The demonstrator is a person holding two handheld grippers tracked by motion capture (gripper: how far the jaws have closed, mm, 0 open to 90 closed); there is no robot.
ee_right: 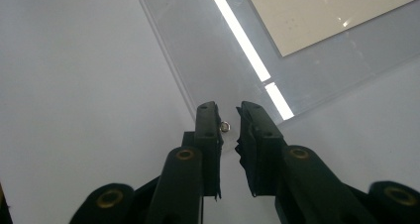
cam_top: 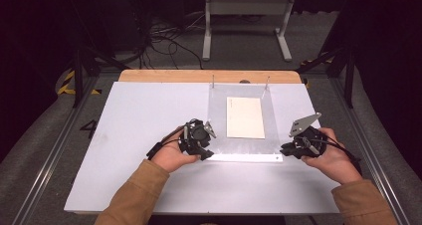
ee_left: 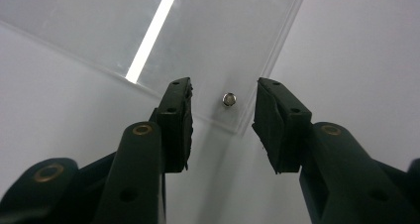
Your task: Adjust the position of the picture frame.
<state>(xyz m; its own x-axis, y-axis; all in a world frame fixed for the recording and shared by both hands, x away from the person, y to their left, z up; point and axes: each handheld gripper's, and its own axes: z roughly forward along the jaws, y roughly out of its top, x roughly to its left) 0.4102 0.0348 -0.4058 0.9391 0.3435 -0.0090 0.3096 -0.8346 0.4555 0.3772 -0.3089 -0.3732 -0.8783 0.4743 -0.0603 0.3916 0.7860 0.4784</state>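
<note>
Clear plastic sheet [cam_top: 219, 120] flat on right-centre of bench [cam_top: 139, 120], cream paper [cam_top: 245, 117] under or on it (can't tell which). Left tongs [ee_left: 223, 122] wide open, straddling small metal stud [ee_left: 229, 99] at near-left corner, gripping nothing. Right tongs [ee_right: 229, 130] narrowly open around stud [ee_right: 225, 126] at near-right corner, not clamped. Probably stiff, light, slippery, scratch-prone; best held by corner studs or edge
</note>
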